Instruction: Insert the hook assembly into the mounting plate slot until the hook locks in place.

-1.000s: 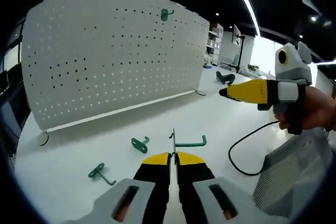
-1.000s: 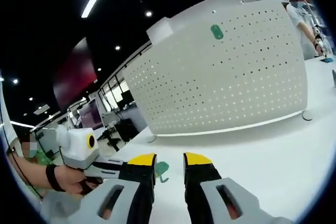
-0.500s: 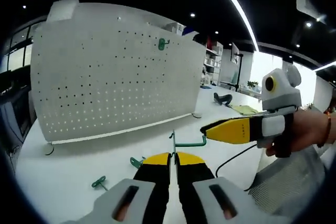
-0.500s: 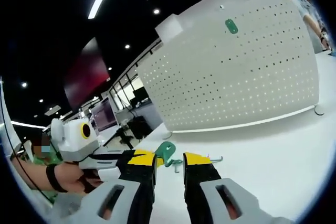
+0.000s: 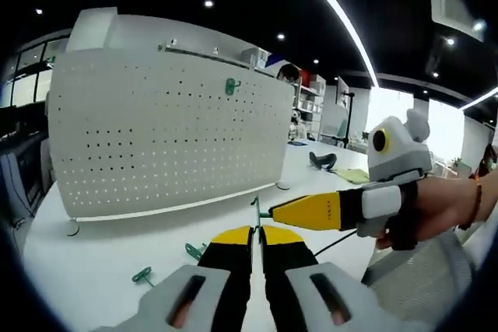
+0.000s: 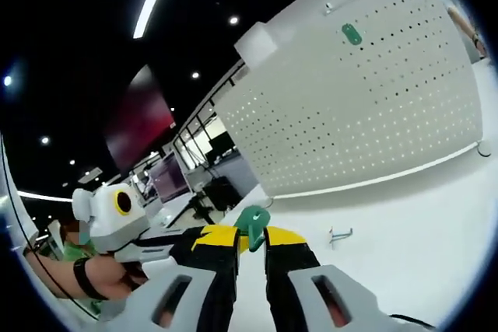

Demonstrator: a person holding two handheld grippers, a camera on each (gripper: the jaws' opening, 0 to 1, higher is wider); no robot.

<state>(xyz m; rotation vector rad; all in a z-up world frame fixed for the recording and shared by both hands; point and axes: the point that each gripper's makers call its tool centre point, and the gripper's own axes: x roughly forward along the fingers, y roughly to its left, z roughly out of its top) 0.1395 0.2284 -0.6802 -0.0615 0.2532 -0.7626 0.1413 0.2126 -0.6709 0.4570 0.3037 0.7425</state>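
A green hook assembly (image 5: 255,206) stands between the tips of my left gripper (image 5: 257,228), whose jaws are shut on its thin rod. My right gripper (image 5: 274,213) comes in from the right, and its yellow tip meets the same hook. In the right gripper view the hook's green plate (image 6: 253,221) sits between the narrowed jaws of my right gripper (image 6: 251,232), which press against it. My left gripper (image 6: 194,237) reaches in from the left. Behind stands the white perforated mounting plate (image 5: 156,138) (image 6: 350,130), upright on the table.
One green hook (image 5: 231,85) (image 6: 352,34) hangs high on the plate. Loose hooks (image 5: 194,250) (image 5: 142,275) lie on the white table (image 5: 93,254) left of my jaws. Another loose hook (image 6: 340,234) lies to the right. A hand (image 5: 436,207) holds the right gripper.
My right gripper has come in from the right onto the hook held by my left gripper, and its jaws have narrowed around the green plate. Both views have tilted upward.
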